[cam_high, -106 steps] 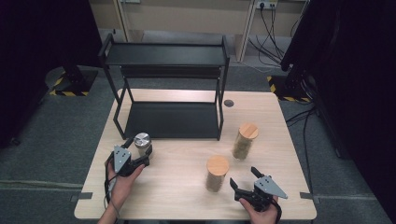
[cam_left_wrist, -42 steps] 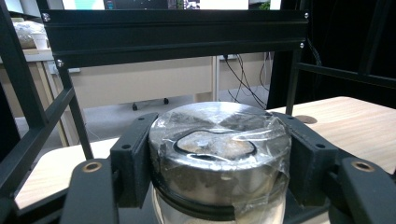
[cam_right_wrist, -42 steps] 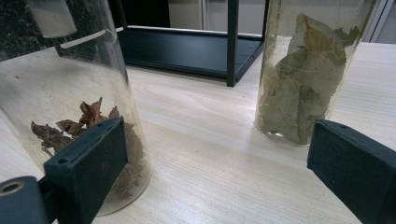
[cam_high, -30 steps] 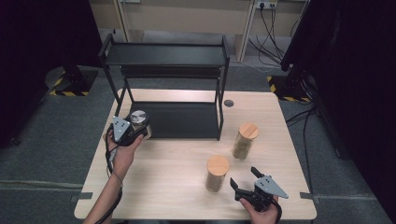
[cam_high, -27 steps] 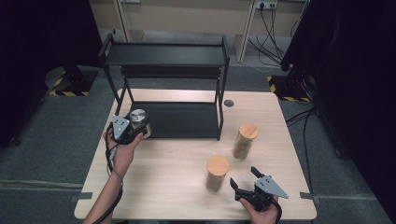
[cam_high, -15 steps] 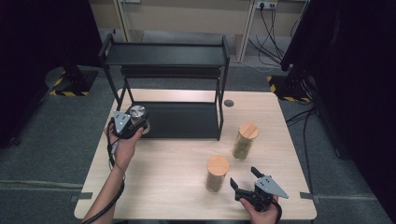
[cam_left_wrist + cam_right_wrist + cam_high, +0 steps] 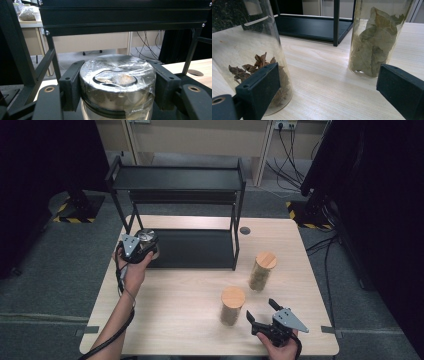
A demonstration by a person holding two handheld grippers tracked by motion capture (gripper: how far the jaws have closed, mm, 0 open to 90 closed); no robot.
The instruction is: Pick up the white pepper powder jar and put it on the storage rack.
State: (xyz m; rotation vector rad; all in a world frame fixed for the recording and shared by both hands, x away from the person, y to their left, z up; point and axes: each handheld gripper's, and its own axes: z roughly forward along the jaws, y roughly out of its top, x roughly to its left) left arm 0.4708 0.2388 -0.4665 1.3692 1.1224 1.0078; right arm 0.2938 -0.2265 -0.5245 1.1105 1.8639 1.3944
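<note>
My left gripper (image 7: pixel 145 244) is shut on a glass jar with a silver lid (image 7: pixel 146 237) wrapped in clear film (image 7: pixel 117 80). It holds the jar at the front left corner of the black two-tier rack (image 7: pixel 180 180), over the edge of its lower shelf (image 7: pixel 197 249). Near the table's front edge my right gripper (image 7: pixel 259 316) stands open with nothing held. Two glass jars with wooden lids stand before it: the star anise jar (image 7: pixel 232 306) (image 7: pixel 259 67) close to its left jaw and the bay leaf jar (image 7: pixel 262 271) (image 7: pixel 374 40) farther off.
The light wooden table (image 7: pixel 180 305) carries the rack at its back half. A round cable hole (image 7: pixel 244 230) sits right of the rack. Dark curtains flank the table, and cables lie on the floor behind.
My left gripper has carried the silver-lidded jar up from the table's left side and forward to the rack's lower shelf. The right gripper has stayed where it was.
</note>
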